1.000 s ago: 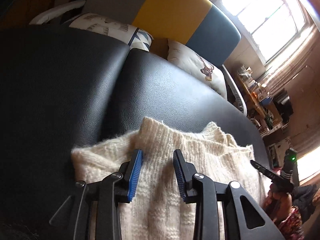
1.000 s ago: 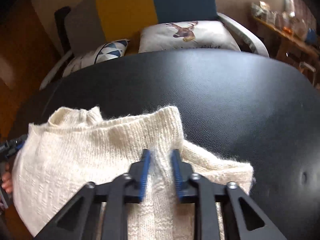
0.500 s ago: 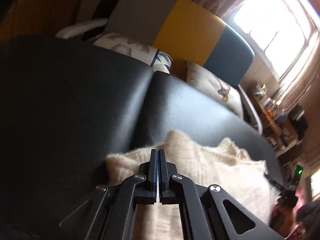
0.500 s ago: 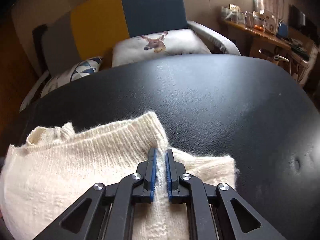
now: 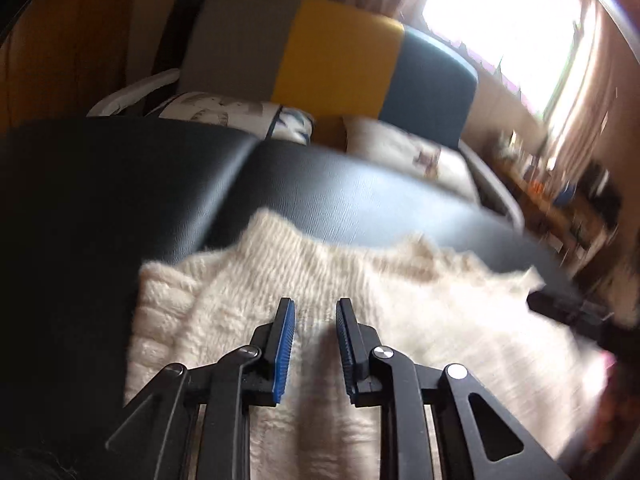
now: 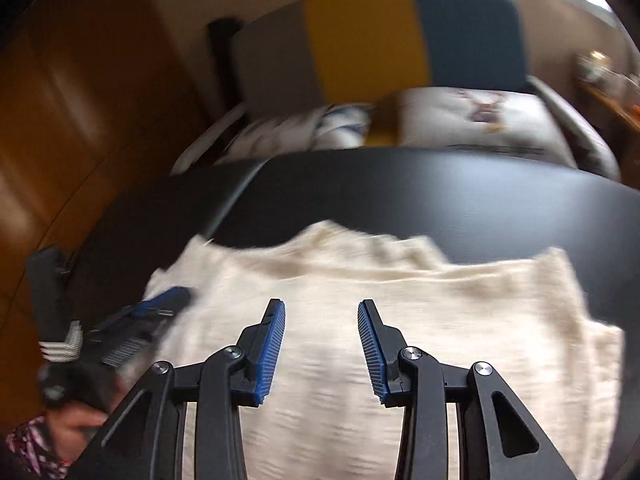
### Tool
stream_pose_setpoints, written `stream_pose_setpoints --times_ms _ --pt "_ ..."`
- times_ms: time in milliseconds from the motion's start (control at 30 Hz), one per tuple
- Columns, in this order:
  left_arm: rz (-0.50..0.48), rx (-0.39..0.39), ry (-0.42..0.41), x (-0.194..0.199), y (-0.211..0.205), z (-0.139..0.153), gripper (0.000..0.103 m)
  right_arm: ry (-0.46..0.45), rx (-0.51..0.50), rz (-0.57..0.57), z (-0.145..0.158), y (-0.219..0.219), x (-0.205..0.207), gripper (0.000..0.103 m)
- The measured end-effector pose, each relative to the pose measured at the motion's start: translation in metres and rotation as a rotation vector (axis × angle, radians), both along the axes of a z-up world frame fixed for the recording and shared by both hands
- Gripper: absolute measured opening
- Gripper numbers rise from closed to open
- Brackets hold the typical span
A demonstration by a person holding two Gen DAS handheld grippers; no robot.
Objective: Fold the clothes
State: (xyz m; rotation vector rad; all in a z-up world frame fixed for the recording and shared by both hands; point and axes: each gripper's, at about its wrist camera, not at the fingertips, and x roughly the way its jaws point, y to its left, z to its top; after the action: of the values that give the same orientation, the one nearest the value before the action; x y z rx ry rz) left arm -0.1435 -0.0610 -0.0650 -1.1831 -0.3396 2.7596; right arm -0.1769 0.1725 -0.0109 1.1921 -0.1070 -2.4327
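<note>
We're in a home here, a living room by the look of it. A black padded surface [image 5: 360, 196] fills the near ground; at the far side a sofa [image 5: 340, 64] in grey, yellow and blue panels carries printed cushions [image 6: 480, 116]. Far right, a bright curtained window [image 5: 504, 12] above a cluttered shelf [image 5: 560, 200]; wood panelling [image 6: 72, 92] left.

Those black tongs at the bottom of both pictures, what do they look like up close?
Each is a matte black plastic tool. The left gripper and right gripper both have two angular linkage arms joined by round silver pivot screws, ending in jaws lined with ribbed blue pads. A patterned pink-and-dark sleeve shows at the hand holding the left one.
</note>
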Motion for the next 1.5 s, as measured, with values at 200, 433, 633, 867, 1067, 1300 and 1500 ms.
stream_pose_setpoints --times_ms 200,433,633,867,1067,1300,1500 --pt "-0.002 0.085 0.022 0.005 -0.013 -0.006 0.02 -0.076 0.156 0.032 -0.028 -0.044 -0.005 0.039" --pt "-0.003 0.181 0.048 0.01 -0.028 -0.013 0.02 -0.078 0.165 0.023 -0.04 -0.045 -0.015 0.009" --pt "0.019 0.043 0.043 0.01 -0.009 -0.005 0.021 -0.003 0.167 -0.024 -0.03 -0.047 -0.015 0.005" --pt "0.02 0.005 0.037 0.008 -0.004 -0.005 0.021 -0.006 0.221 -0.041 -0.045 -0.057 -0.035 0.0" --pt "0.019 0.007 0.036 0.008 -0.005 -0.006 0.021 0.001 0.166 -0.062 -0.062 -0.047 -0.036 0.0" --pt "0.012 -0.043 0.016 0.011 0.001 0.01 0.021 -0.004 0.13 -0.055 -0.065 -0.044 -0.036 0.0" --pt "-0.039 0.056 -0.004 0.005 0.006 0.029 0.031 -0.009 0.085 -0.06 -0.067 -0.038 -0.036 0.001"
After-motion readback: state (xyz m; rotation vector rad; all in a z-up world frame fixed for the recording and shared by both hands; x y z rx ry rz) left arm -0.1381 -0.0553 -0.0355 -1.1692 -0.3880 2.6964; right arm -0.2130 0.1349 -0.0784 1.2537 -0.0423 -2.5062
